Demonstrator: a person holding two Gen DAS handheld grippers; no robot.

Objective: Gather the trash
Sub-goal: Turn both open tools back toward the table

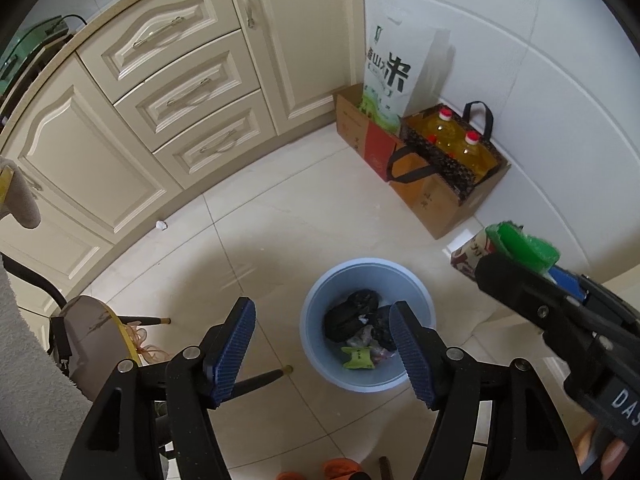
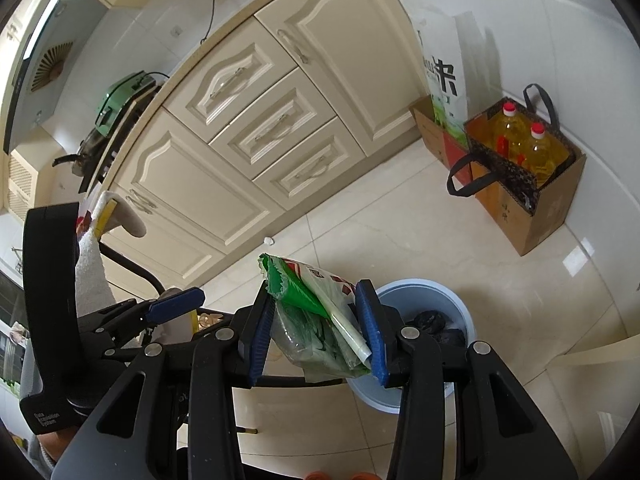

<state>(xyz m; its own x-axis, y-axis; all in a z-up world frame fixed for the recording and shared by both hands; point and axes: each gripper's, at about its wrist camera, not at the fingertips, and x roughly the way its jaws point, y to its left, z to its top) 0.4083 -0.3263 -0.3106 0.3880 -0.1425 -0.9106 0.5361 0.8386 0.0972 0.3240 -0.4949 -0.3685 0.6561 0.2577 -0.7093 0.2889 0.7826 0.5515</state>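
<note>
While the left tongs [image 1: 322, 350] hang with their blue pads spread wide and nothing between them, the left wrist view looks down on a pale blue bin [image 1: 320, 280] on the floor, its rim at about 1 o'clock from the left pad and partly behind the right pad. Dark scraps and a small green packet [image 1: 357, 357] lie in the bin, the packet just at 9 o'clock of the right pad. At 3 o'clock the right tongs [image 1: 516, 250] come in from the edge, carrying a green-and-red wrapper bundle [image 1: 520, 246] whose long axis runs toward 10 o'clock. A white paper scrap [image 1: 161, 225] lies on the floor at 10 o'clock, close to the cabinet base. From the right wrist view, the right tongs stand narrow, clamped on that crumpled wrapper bundle, which fills the gap between the pads; its long axis runs from 5 o'clock up to 11 o'clock, the green crinkled end sticking out past the fingertips. The bin sits at 4 o'clock, half hidden behind the right pad.
</note>
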